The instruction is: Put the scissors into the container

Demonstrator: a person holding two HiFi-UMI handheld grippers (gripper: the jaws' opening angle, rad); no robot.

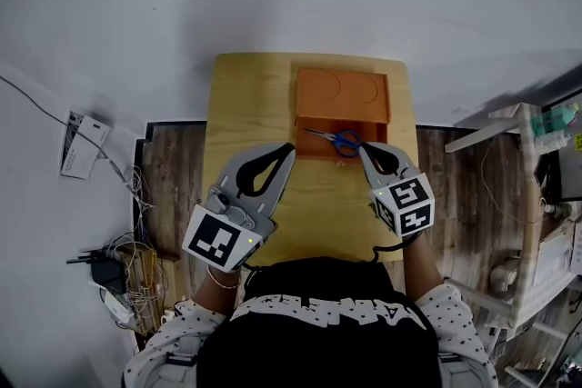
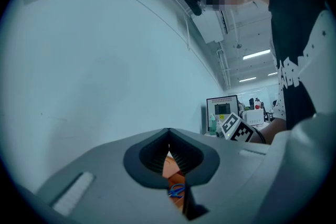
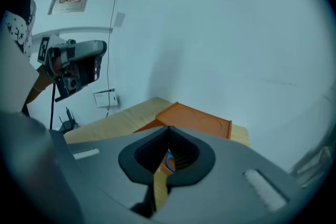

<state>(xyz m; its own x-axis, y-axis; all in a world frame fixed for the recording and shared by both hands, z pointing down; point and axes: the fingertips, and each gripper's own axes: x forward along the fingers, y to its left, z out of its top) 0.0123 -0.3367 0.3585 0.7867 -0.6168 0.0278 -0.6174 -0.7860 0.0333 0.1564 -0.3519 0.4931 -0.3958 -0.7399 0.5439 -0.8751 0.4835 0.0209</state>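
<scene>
Over the left half of the light wooden bench [image 1: 245, 104], the left gripper [image 1: 290, 148] is held with its jaws pressed together on nothing. Just right of its tip, the blue-handled steel scissors [image 1: 335, 139] lie inside the open part of the orange rectangular plastic container [image 1: 364, 95]. Beside their handles, the right gripper [image 1: 363, 149] has its jaws fully together, empty.
</scene>
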